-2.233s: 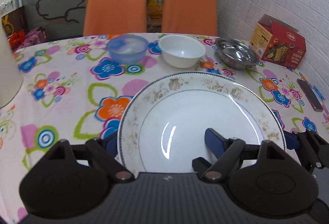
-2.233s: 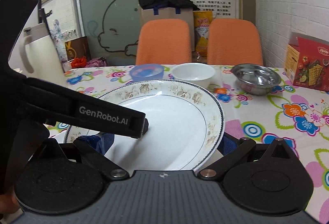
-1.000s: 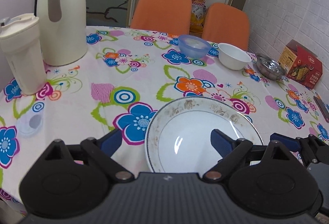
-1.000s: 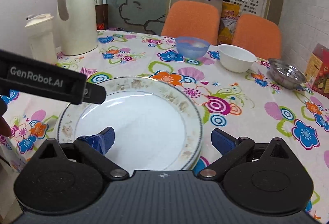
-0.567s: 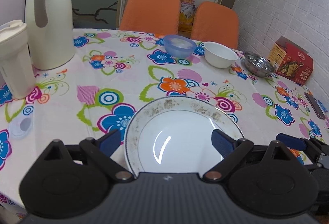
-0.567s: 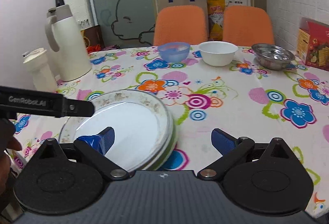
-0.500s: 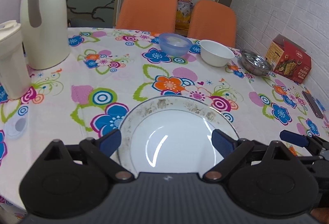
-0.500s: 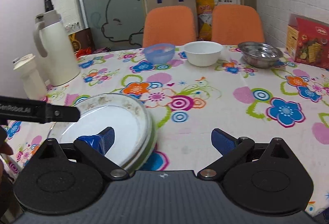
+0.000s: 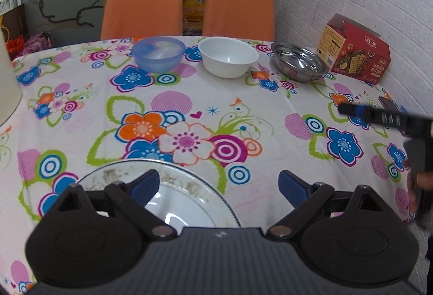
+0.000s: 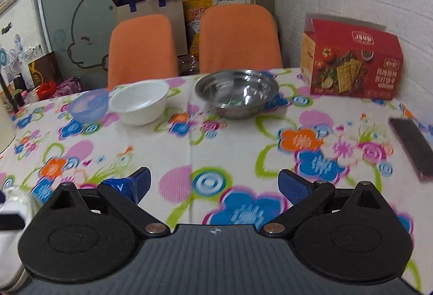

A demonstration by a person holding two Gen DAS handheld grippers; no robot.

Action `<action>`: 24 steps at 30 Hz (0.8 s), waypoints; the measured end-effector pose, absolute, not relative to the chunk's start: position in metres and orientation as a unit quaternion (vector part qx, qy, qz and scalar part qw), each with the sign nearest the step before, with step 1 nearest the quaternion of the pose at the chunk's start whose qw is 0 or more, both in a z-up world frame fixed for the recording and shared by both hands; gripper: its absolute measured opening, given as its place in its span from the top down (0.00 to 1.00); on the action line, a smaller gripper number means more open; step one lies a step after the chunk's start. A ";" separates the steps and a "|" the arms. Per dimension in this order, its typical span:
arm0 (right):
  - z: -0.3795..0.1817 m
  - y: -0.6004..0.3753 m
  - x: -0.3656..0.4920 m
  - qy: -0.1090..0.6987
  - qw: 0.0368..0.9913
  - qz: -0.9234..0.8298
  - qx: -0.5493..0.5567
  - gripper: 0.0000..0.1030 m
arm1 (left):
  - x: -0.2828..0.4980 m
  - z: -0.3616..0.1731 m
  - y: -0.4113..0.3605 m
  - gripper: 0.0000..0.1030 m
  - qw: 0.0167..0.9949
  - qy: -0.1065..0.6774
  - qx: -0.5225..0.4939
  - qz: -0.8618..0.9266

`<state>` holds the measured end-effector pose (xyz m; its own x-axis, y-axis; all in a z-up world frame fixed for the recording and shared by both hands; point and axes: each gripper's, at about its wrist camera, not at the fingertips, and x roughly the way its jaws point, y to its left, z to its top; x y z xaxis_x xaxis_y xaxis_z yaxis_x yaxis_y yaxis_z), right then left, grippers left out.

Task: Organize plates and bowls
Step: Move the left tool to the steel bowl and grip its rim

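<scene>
A white plate (image 9: 186, 205) with a brown floral rim lies on the flowered tablecloth at the near edge, partly under my left gripper's left finger. My left gripper (image 9: 219, 186) is open and holds nothing. At the far side stand a blue plastic bowl (image 9: 158, 53), a white bowl (image 9: 228, 57) and a steel bowl (image 9: 299, 61) in a row. The right wrist view shows the same white bowl (image 10: 139, 101), steel bowl (image 10: 237, 93) and blue bowl (image 10: 88, 105). My right gripper (image 10: 213, 184) is open and empty above the cloth; its arm (image 9: 384, 119) appears at the right of the left wrist view.
A red cracker box (image 9: 356, 57) stands at the far right by the brick wall. A dark phone (image 10: 412, 147) lies near the right table edge. Two orange chairs (image 9: 142, 5) stand behind the table. A cream jug (image 9: 6, 84) is at the left.
Both grippers let go of the plate, which now lies on the table. Both have moved forward and to the right, the right one well clear of the plate and toward the steel bowl.
</scene>
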<state>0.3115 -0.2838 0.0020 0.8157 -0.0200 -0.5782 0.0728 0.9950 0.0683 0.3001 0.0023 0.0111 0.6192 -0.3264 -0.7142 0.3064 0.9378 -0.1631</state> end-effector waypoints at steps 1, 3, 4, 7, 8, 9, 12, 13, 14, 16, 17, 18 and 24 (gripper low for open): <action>0.007 -0.292 0.333 0.307 0.951 -0.034 0.032 0.14 | 0.302 0.010 -0.001 0.10 0.898 0.402 -0.011 -0.179; 0.014 -0.309 0.382 0.326 0.943 -0.058 0.013 0.14 | 0.305 0.007 -0.004 0.10 0.896 0.407 -0.007 -0.181; 0.014 -0.316 0.405 0.338 0.939 -0.065 0.008 0.14 | 0.307 0.006 -0.003 0.10 0.895 0.408 -0.007 -0.180; 0.006 -0.325 0.469 0.387 0.918 -0.083 -0.025 0.14 | 0.313 0.004 0.003 0.10 0.895 0.412 -0.009 -0.170; -0.001 -0.325 0.487 0.411 0.907 -0.083 -0.035 0.14 | 0.316 0.004 0.007 0.10 0.896 0.413 -0.011 -0.164; -0.008 -0.325 0.501 0.432 0.897 -0.084 -0.043 0.15 | 0.319 0.004 0.011 0.10 0.896 0.414 -0.013 -0.158; -0.024 -0.324 0.526 0.475 0.874 -0.079 -0.068 0.15 | 0.329 0.003 0.022 0.10 0.899 0.415 -0.023 -0.140; -0.027 -0.321 0.530 0.483 0.869 -0.075 -0.078 0.15 | 0.333 0.003 0.025 0.10 0.900 0.414 -0.026 -0.135; -0.028 -0.319 0.534 0.487 0.866 -0.071 -0.084 0.15 | 0.336 0.002 0.027 0.10 0.901 0.414 -0.029 -0.131; -0.030 -0.320 0.540 0.496 0.862 -0.068 -0.083 0.14 | 0.340 0.001 0.028 0.10 0.900 0.415 -0.034 -0.129; -0.032 -0.319 0.542 0.501 0.859 -0.066 -0.081 0.14 | 0.340 0.000 0.028 0.10 0.899 0.416 -0.036 -0.131; -0.033 -0.320 0.543 0.507 0.857 -0.061 -0.077 0.14 | 0.340 0.000 0.027 0.09 0.900 0.414 -0.036 -0.132; -0.033 -0.314 0.547 0.533 0.842 -0.050 -0.069 0.14 | 0.331 0.002 0.025 0.09 0.897 0.416 -0.034 -0.146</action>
<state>0.5470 -0.3137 -0.0330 0.4262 -0.1569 -0.8909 0.0099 0.9856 -0.1688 0.3311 0.0246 0.0017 0.6122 -0.2897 -0.7357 0.2331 0.9552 -0.1821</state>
